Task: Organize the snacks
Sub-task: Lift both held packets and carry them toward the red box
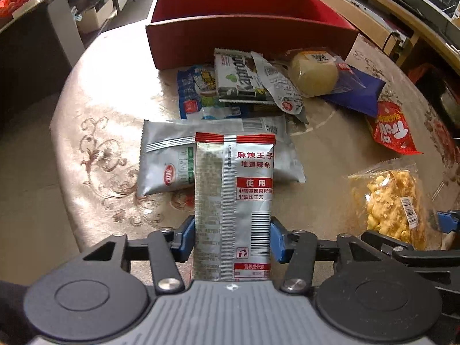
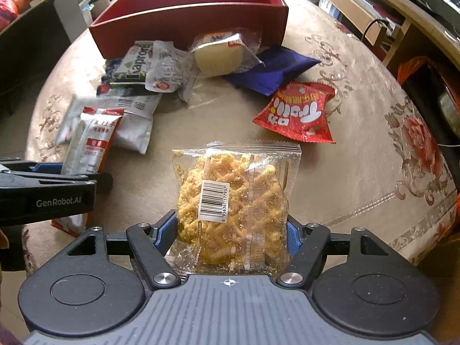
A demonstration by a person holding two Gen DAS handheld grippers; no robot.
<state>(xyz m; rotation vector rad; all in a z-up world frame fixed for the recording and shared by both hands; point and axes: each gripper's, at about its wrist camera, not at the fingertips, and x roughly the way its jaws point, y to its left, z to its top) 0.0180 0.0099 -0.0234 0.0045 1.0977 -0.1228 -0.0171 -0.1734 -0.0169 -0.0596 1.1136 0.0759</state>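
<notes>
My left gripper is shut on a silver and red spicy-strip packet, held above the table; that packet also shows in the right wrist view. My right gripper is shut on a clear bag of yellow fried snack, which also shows in the left wrist view. A red box stands open at the far side of the table, also in the right wrist view. Its inside is mostly hidden.
Loose snacks lie in front of the box: a silver packet, a Kapron wafer pack, a blue pack, a wrapped yellow cake, a dark blue pouch and a red Trolli bag. The round table has a patterned cloth.
</notes>
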